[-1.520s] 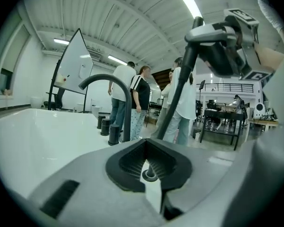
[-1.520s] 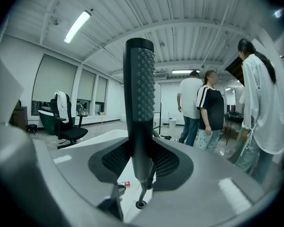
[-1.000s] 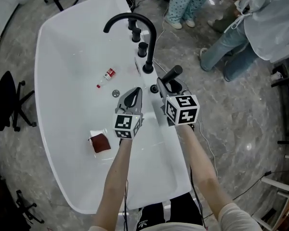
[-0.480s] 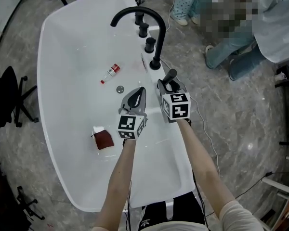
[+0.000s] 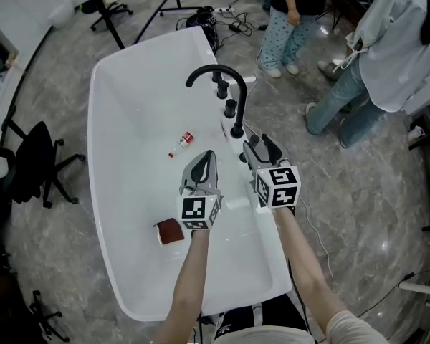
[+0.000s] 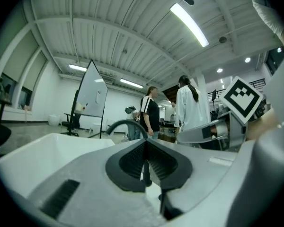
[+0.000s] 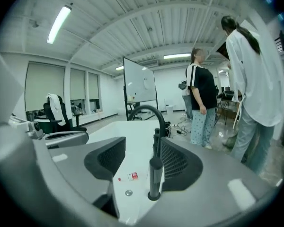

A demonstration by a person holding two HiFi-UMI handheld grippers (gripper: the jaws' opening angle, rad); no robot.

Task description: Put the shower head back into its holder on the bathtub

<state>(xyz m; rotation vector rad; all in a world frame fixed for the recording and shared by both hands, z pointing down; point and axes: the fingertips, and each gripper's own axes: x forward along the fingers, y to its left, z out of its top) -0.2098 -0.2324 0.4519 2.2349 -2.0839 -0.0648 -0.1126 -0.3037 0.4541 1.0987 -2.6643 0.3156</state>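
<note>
1. Shower head: a black stick standing upright in its holder on the faucet-side long rim of the white bathtub, toward the near end of the fittings.
2. Right gripper: jaws wide and opening. The shower head stands between them, with neither pad pressing on it.
3. Left gripper: jaws closed together and empty, held over the tub interior just beside the right gripper.
4. On the same rim, beyond the shower head, two black knobs stand in a row. The black arched faucet rises close by and curves out over the basin, so this stretch of rim is crowded.
5. A small bottle with a red label lies on its side on the tub floor, and a round drain sits near it.
6. A dark red cloth on a white sheet lies toward the near end of the tub floor.
7. Off the tub, people stand on the grey floor past the far end. An office chair stands beside the opposite long rim.
</note>
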